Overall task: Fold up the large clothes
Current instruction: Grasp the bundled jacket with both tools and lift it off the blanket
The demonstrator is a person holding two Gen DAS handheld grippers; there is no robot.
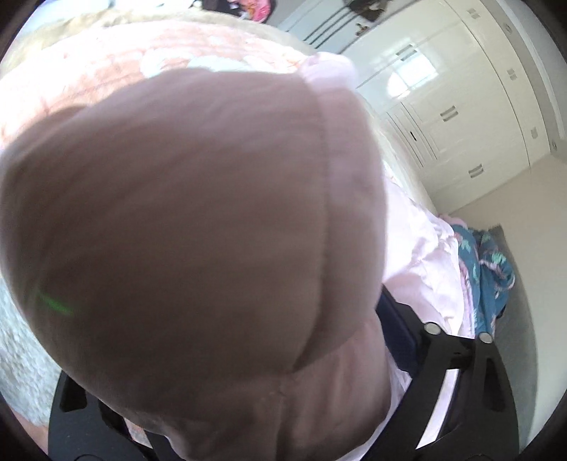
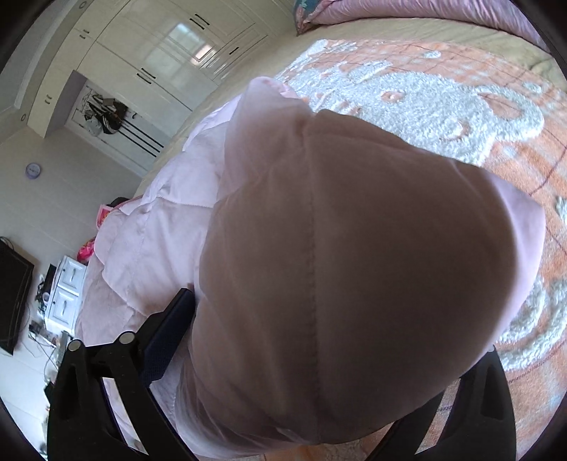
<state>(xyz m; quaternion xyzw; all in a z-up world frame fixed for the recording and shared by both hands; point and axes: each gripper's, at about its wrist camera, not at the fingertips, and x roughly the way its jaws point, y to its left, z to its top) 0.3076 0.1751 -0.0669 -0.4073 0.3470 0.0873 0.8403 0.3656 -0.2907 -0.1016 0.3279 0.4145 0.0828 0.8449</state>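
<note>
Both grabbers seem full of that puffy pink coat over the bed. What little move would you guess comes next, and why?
Probably carry the pink coat forward and lower it onto the orange blanket. Left gripper and right gripper both appear clamped on bunched fabric, with blanket showing beyond.

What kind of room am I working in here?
Most likely a bedroom. The pink garment is held over a bed with a peach patterned blanket, white built-in wardrobes line the wall, and a quilt lies at the bed's far end.

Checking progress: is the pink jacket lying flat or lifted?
Lifted: the pink jacket bulges between both grippers' fingers, raised above the bed.
</note>
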